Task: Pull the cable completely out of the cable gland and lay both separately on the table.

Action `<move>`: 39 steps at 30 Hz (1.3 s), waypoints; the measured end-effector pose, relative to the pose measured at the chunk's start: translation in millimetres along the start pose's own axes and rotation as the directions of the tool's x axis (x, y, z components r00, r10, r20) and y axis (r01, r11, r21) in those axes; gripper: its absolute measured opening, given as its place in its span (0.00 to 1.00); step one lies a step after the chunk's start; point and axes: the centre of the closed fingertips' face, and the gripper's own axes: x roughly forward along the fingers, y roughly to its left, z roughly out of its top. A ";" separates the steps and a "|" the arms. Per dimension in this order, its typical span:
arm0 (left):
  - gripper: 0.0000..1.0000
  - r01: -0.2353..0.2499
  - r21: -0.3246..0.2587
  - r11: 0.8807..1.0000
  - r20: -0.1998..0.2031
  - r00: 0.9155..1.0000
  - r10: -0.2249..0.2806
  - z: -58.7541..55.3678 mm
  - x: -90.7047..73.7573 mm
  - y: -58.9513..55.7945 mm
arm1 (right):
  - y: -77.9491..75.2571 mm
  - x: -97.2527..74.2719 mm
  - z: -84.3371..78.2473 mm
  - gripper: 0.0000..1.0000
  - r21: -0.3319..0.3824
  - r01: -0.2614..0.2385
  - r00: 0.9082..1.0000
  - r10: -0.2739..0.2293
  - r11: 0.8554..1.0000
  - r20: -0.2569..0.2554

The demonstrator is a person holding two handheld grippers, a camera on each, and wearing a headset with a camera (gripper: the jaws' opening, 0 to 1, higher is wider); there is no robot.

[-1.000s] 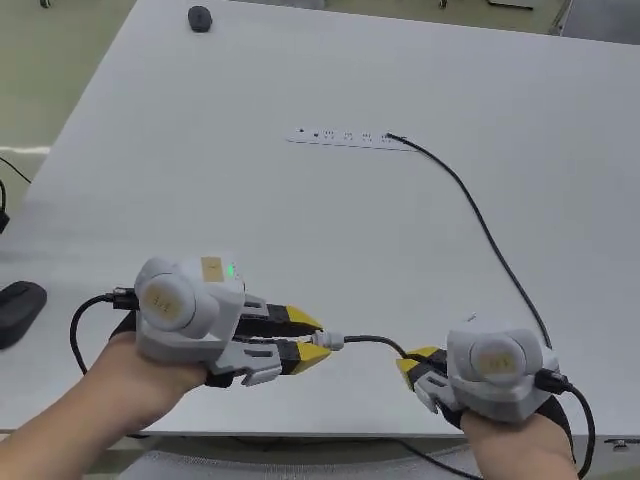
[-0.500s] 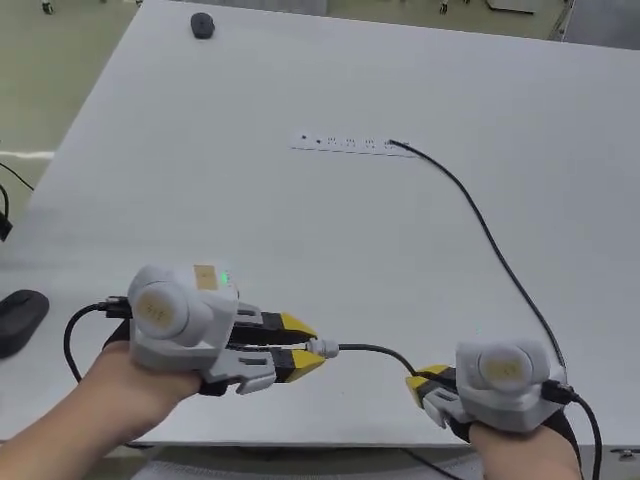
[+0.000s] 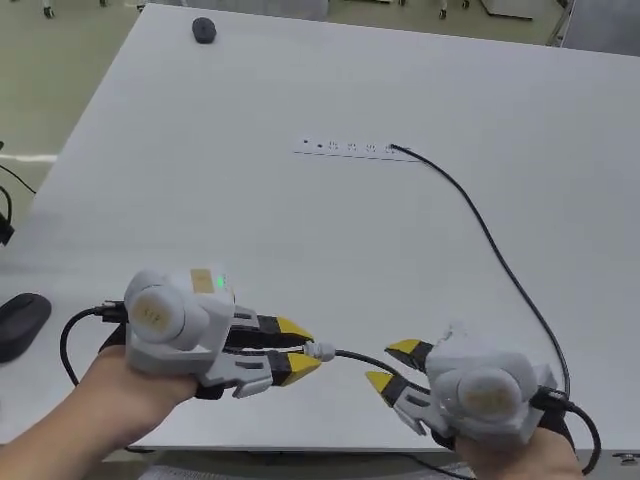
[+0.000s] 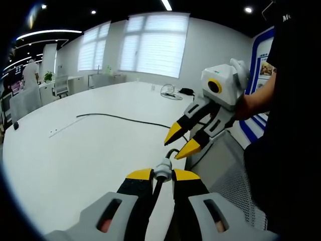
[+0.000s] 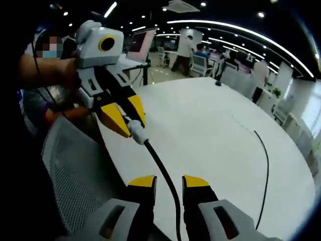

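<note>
The small white plastic cable gland (image 3: pixel 320 351) is the reference point here. It sits clamped between the yellow-tipped fingers of the left gripper (image 3: pixel 308 350), which are closed tight on its sides. It is held just above the near edge of the wide white desk (image 3: pixel 250 220).

In the left gripper view the gland (image 4: pixel 162 168) pokes up between the two finger tips of the left gripper (image 4: pixel 162 175), with almost no gap on either side.

The thin black cable (image 3: pixel 355 355) comes out of the gland's free end, not pulled clear. It curves away towards the right gripper (image 3: pixel 392 366), which is near the gland at about the same height.

The right gripper's fingers are released and spread well apart. In the right gripper view the cable (image 5: pixel 160 165) passes through the gap between the fingers of the right gripper (image 5: pixel 169 182), and neither pad presses on it. That view also shows the gland (image 5: pixel 135 129) straight ahead, pinched in the other gripper's fingers. In the left gripper view the spread fingers (image 4: pixel 175 133) of the right gripper point down towards the gland.

Far beyond the gland, mid-desk, lies a flat white power strip (image 3: pixel 350 147). A long black cord (image 3: pixel 480 225) runs from it back towards the near edge. A small dark round object (image 3: pixel 203 30) sits at the far corner.
</note>
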 end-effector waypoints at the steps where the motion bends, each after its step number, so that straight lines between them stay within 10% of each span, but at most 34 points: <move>1: 0.15 0.000 0.001 1.000 0.001 1.000 0.000 0.1 -0.1 0.0 | 4.6 3.1 4.5 0.16 -0.038 -0.009 1.000 0.009 0.999 -0.004; 20: 0.15 -0.016 -0.007 1.000 -0.001 1.000 0.016 -1.9 -0.4 2.3 | 12.7 23.4 19.1 0.01 -0.199 -0.034 0.999 0.031 0.979 -0.021; 39: 0.15 -0.019 0.001 1.000 0.007 1.000 0.019 1.8 -1.3 12.0 | -4.8 28.8 0.4 0.00 0.138 -0.046 0.999 0.047 0.989 -0.007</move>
